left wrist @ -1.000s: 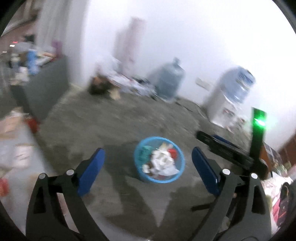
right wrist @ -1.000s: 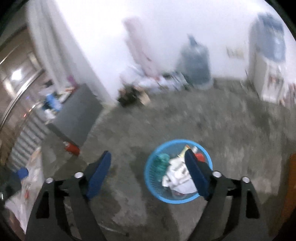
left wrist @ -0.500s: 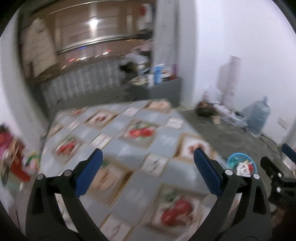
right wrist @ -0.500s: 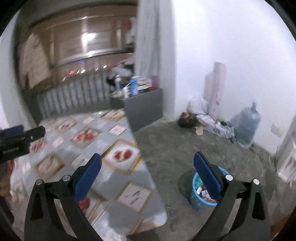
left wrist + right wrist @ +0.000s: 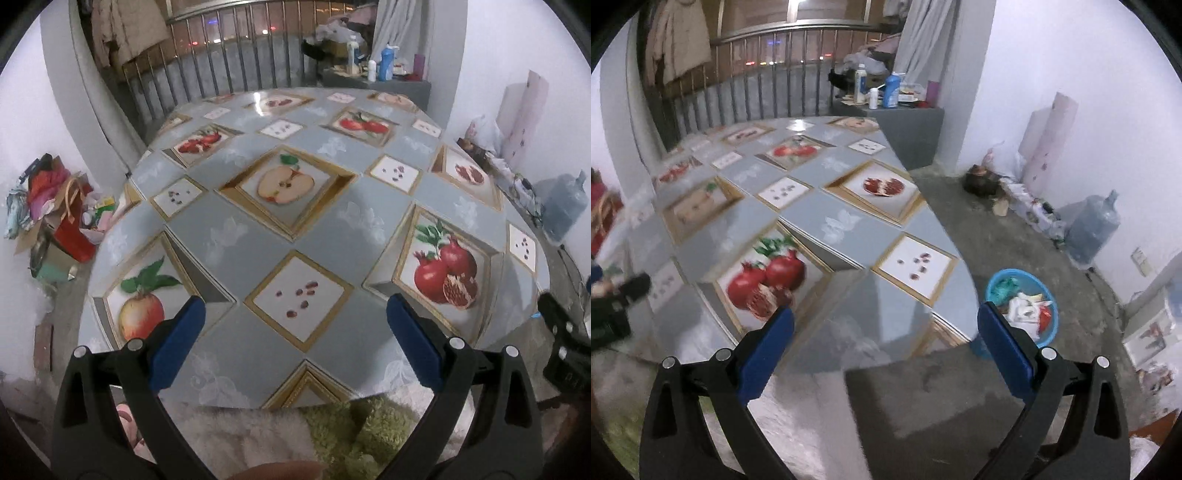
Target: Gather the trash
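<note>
A blue round basket (image 5: 1047,328) holding white, teal and red trash stands on the concrete floor beside the table, at the right in the right wrist view. My right gripper (image 5: 885,341) is open and empty, over the table's near right edge. My left gripper (image 5: 294,339) is open and empty above the fruit-patterned tablecloth (image 5: 295,221). No loose trash shows on the tablecloth. The right gripper's body (image 5: 563,350) shows at the right edge of the left wrist view.
A round table (image 5: 812,229) fills the middle. A grey cabinet (image 5: 908,129) with bottles stands behind it. A water jug (image 5: 1091,232) and clutter line the right wall. Bags and boxes (image 5: 55,218) sit at the left. A railing (image 5: 221,74) runs behind.
Both grippers have swung away from the blue basket on the floor and now face the table. The basket has moved from centre view to the right edge. Both stayed open.
</note>
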Demonstrator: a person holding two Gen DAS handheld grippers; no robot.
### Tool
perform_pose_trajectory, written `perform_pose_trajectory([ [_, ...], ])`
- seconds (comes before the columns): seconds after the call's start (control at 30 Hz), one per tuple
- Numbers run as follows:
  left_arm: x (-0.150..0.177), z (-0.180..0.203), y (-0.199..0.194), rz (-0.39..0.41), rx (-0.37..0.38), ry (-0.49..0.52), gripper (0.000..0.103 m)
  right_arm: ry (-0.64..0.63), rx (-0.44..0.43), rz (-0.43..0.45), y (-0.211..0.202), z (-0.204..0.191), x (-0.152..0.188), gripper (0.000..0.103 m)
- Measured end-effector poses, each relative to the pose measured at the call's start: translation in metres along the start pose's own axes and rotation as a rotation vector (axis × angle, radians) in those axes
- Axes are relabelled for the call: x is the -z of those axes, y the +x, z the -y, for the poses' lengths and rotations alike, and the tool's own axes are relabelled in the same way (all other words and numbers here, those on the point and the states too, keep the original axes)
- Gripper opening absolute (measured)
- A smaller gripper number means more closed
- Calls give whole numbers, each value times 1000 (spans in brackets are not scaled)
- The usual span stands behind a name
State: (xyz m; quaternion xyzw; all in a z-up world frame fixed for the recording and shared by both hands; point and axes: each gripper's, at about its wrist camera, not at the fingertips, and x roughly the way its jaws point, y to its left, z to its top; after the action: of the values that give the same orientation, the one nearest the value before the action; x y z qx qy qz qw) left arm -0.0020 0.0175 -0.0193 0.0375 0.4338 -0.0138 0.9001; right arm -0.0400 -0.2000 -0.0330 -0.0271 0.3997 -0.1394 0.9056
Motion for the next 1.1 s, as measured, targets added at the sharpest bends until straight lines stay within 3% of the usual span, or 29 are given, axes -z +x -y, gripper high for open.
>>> perform_pose_trajectory([
  [0.23, 1, 13, 5, -8, 12, 60, 94, 28, 46, -17, -1, 13, 7, 97],
  [1.1, 1, 27, 2, 4, 43, 110, 94, 53, 86, -24, 0, 24, 10, 97],
])
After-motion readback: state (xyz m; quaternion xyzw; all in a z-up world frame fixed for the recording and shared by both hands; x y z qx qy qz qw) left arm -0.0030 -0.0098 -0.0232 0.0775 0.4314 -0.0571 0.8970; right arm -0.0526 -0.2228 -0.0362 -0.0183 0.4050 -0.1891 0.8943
